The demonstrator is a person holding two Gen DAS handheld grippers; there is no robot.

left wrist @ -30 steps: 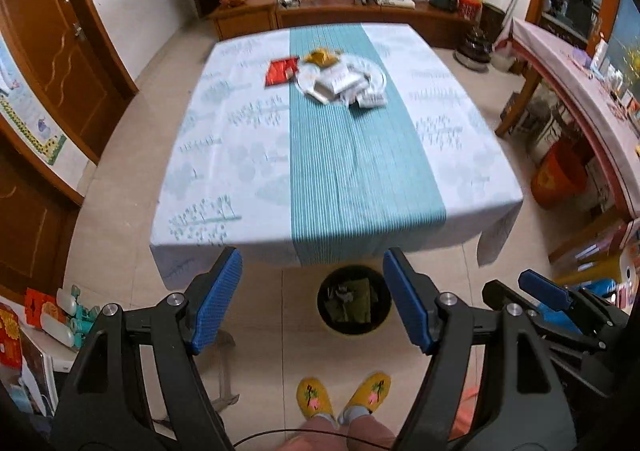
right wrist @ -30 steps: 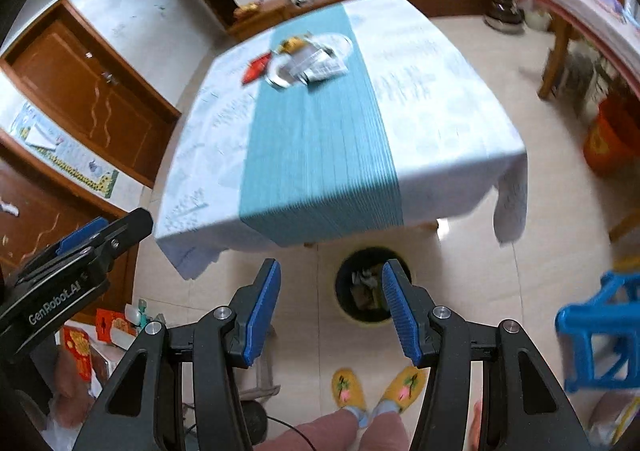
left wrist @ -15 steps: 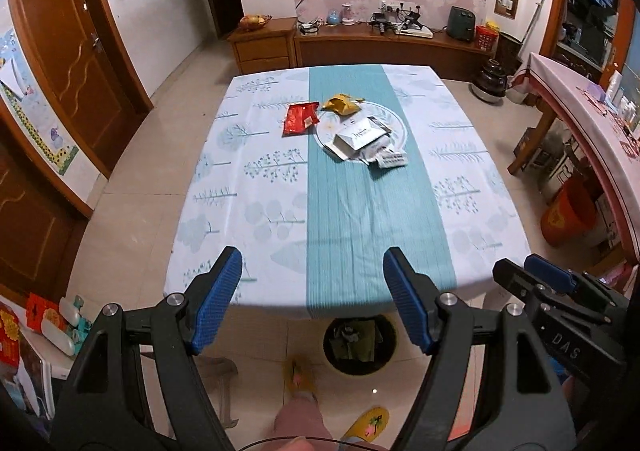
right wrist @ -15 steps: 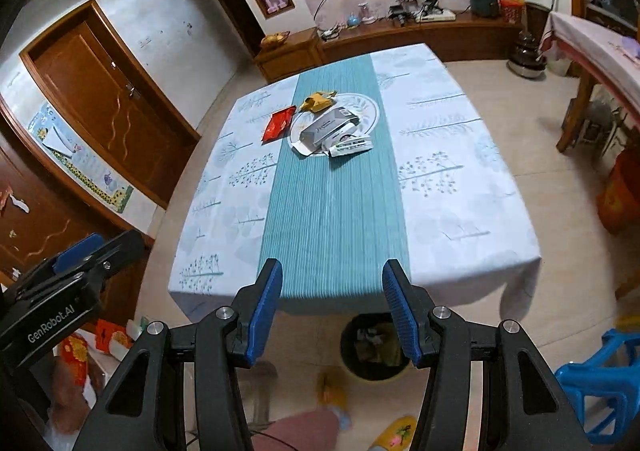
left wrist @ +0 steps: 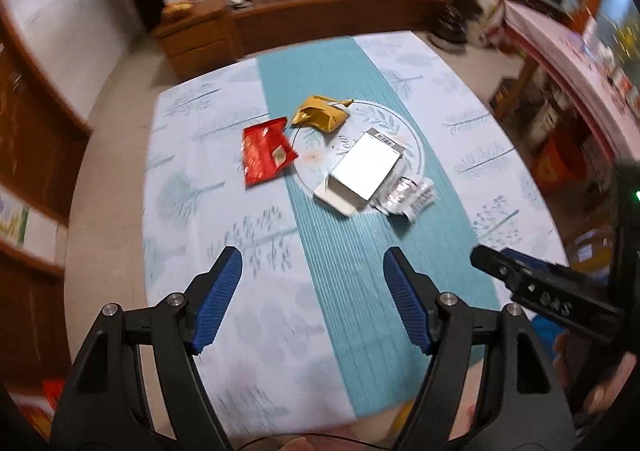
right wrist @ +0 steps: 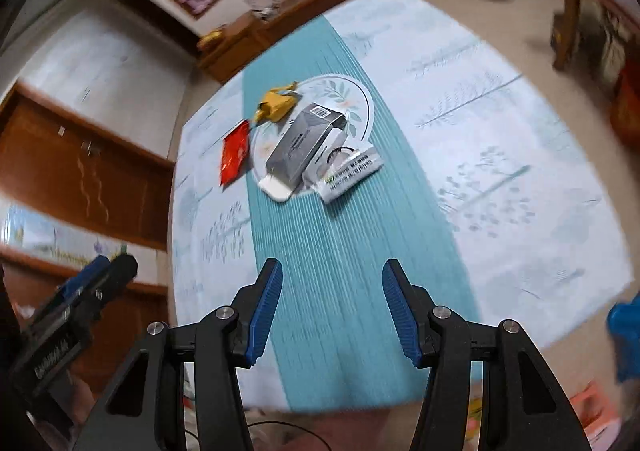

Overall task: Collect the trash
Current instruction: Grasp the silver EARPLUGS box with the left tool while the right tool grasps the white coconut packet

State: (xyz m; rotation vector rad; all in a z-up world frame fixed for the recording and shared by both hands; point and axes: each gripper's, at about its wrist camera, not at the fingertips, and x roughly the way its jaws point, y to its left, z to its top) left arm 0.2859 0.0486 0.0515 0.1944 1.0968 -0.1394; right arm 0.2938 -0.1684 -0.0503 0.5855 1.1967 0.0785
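Trash lies in the middle of a table with a white and teal cloth (left wrist: 360, 291). There is a red wrapper (left wrist: 266, 153) (right wrist: 235, 153), a crumpled yellow wrapper (left wrist: 320, 115) (right wrist: 276, 105), a silver-grey carton (left wrist: 362, 171) (right wrist: 306, 145) and a white printed packet (left wrist: 408, 197) (right wrist: 352, 173). My left gripper (left wrist: 312, 271) hovers open over the near part of the cloth, short of the trash. My right gripper (right wrist: 331, 283) is open too, over the teal stripe, nothing between its fingers. Each gripper shows at the edge of the other's view.
Wooden cabinets (left wrist: 280, 23) run along the far wall. A side table with a pink cloth (left wrist: 568, 63) stands at the right with an orange bin (left wrist: 560, 159) under it. Wooden doors (right wrist: 80, 171) are at the left. A blue stool (right wrist: 624, 331) sits at the near right.
Both grippers have moved forward from the table's near edge to over the cloth, so the trash looks much closer. The floor bin and the person's slippers have dropped out of view.
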